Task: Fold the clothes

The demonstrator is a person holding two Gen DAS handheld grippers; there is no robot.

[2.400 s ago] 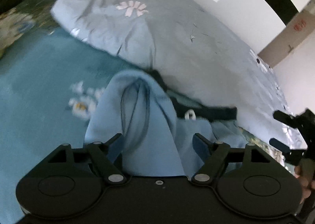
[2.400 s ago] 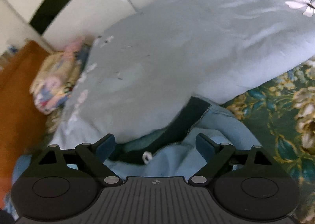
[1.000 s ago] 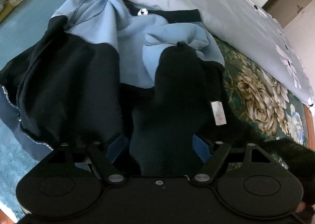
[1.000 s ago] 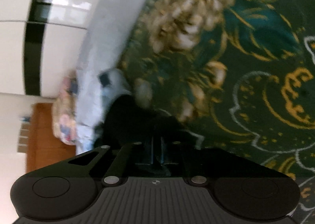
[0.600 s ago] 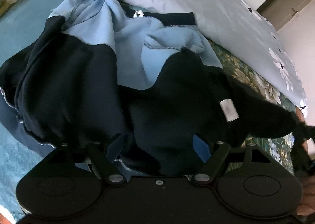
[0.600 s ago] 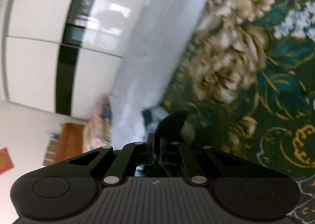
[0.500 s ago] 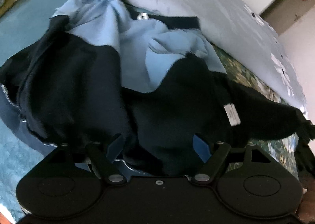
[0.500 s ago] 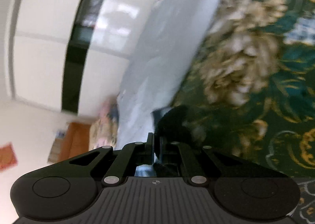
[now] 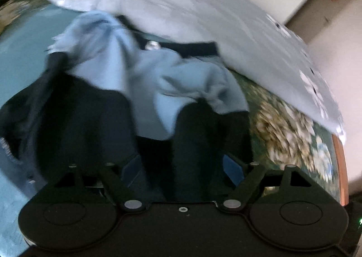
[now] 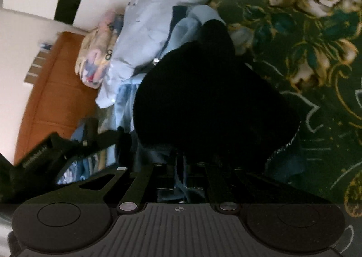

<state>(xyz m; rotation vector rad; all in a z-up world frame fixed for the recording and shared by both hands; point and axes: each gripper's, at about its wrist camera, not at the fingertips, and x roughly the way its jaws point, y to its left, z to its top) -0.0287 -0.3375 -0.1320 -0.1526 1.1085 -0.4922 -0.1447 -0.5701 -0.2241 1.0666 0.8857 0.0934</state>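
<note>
The right gripper (image 10: 181, 180) pinches the dark jacket (image 10: 203, 98) shut; the left gripper (image 9: 183, 166) stands wide over it — we keep the cloth taut beside the grey duvet (image 9: 203, 15).

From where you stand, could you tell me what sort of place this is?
Most likely a bedroom: the work goes on atop a bed with a green floral bedspread, a pale blue duvet is bunched along the far side, and a wooden headboard stands at one end.
</note>
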